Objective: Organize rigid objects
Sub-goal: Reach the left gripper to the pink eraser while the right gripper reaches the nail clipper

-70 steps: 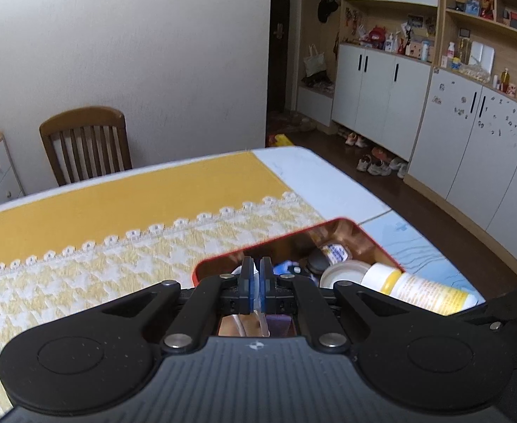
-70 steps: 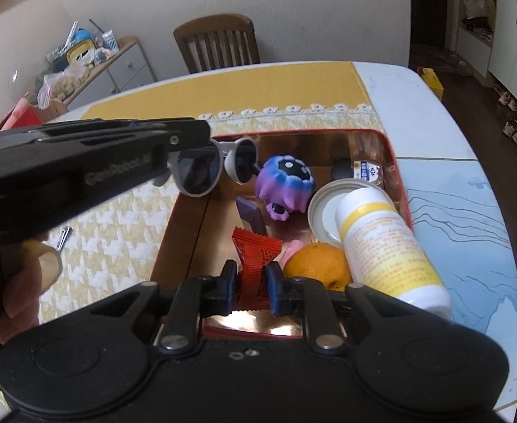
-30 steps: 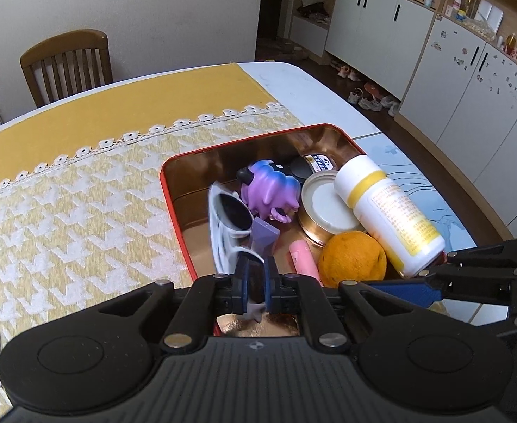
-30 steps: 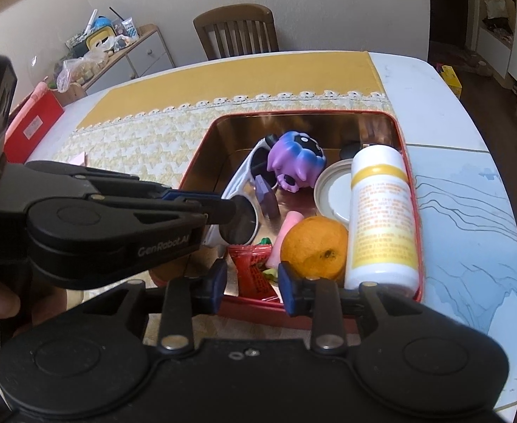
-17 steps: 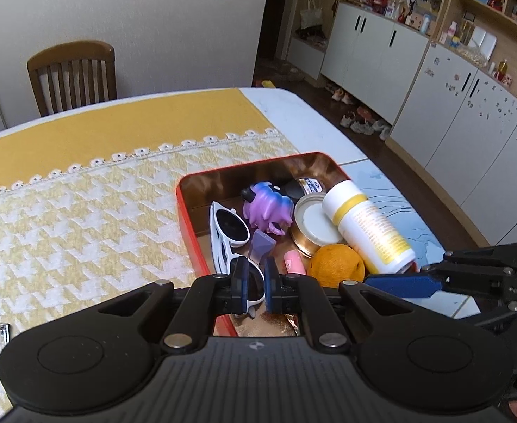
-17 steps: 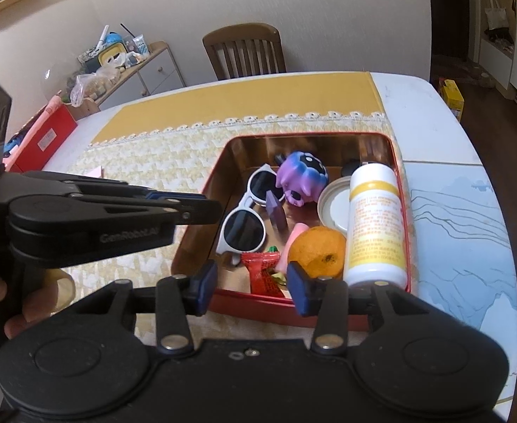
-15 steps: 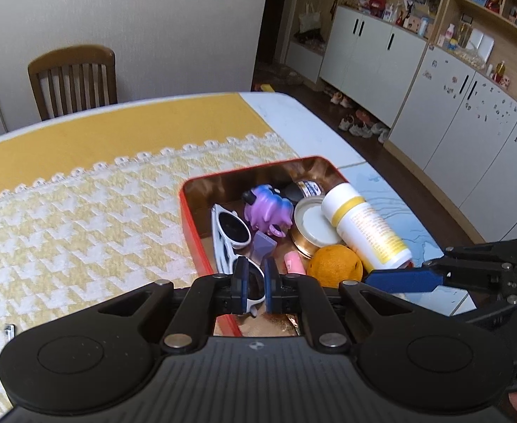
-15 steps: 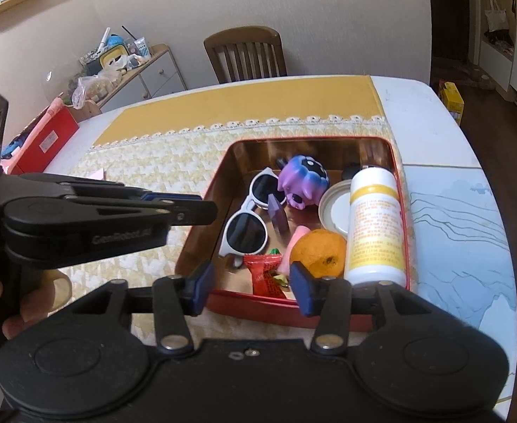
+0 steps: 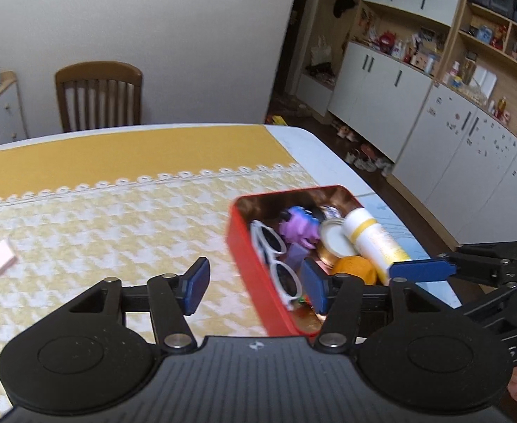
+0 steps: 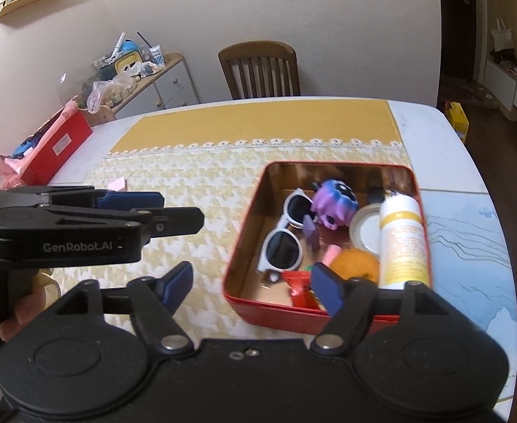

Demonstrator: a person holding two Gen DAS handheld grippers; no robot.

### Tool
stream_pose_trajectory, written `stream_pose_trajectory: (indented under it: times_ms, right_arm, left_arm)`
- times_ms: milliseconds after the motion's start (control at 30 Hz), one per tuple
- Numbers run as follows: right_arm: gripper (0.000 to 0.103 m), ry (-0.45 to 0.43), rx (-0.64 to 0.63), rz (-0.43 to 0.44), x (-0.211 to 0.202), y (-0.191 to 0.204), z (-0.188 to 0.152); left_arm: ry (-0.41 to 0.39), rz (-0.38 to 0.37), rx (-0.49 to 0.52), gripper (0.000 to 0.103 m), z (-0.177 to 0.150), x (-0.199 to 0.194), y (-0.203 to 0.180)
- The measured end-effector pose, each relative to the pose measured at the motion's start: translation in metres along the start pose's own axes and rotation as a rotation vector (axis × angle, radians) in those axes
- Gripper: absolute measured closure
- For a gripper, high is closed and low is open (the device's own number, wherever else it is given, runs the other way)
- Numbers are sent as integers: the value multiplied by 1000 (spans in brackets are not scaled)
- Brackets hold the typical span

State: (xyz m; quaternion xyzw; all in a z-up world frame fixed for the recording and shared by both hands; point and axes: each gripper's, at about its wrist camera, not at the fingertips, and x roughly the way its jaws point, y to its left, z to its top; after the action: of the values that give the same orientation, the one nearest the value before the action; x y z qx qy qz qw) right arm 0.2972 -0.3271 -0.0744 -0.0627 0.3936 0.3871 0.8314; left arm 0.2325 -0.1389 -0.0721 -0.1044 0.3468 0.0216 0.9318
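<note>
A red tin [image 10: 244, 246] [image 9: 244, 264] sits on the yellow-white cloth at the table's right. It holds white sunglasses [image 10: 283, 243] [image 9: 276, 264], a purple toy [image 10: 334, 206], a round lid [image 10: 364, 232], an orange [image 10: 355, 264], a white and yellow bottle [image 10: 403, 236], a pink stick and a red wrapper [image 10: 299, 287]. My left gripper [image 9: 255, 289] is open and empty, above the tin's near-left wall. My right gripper [image 10: 255, 290] is open and empty, above the tin's near edge. The left gripper also shows in the right wrist view [image 10: 145, 208].
A small pink block [image 9: 1, 257] [image 10: 117, 184] lies on the cloth to the left. A red box [image 10: 56, 149] sits at the table's far left edge. A wooden chair [image 10: 260, 68] stands behind the table. White cabinets [image 9: 469, 162] line the right wall.
Both grippers have opened wide and pulled back from the tin. The sunglasses and the red wrapper now lie in the tin. The left gripper has swung left.
</note>
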Motion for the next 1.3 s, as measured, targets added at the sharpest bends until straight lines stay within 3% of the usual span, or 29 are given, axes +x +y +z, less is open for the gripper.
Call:
stream_pose_trajectory:
  times_ms: [167, 367, 867, 1133, 1300]
  right_arm:
    - [11, -22, -9, -16, 2, 27, 5]
    - [3, -37, -19, -21, 11, 61, 6]
    - [0, -15, -39, 1, 63, 147, 8]
    - [0, 26, -58, -14, 97, 184, 12]
    - [1, 53, -78, -8, 122, 203, 16]
  left_arm:
    - [-24, 28, -18, 32, -5, -18, 30]
    - [-39, 60, -35, 26, -12, -37, 72]
    - [-57, 169, -89, 20, -26, -60, 191]
    - [-65, 209, -60, 20, -16, -47, 249]
    - [-31, 186, -41, 20, -15, -23, 277]
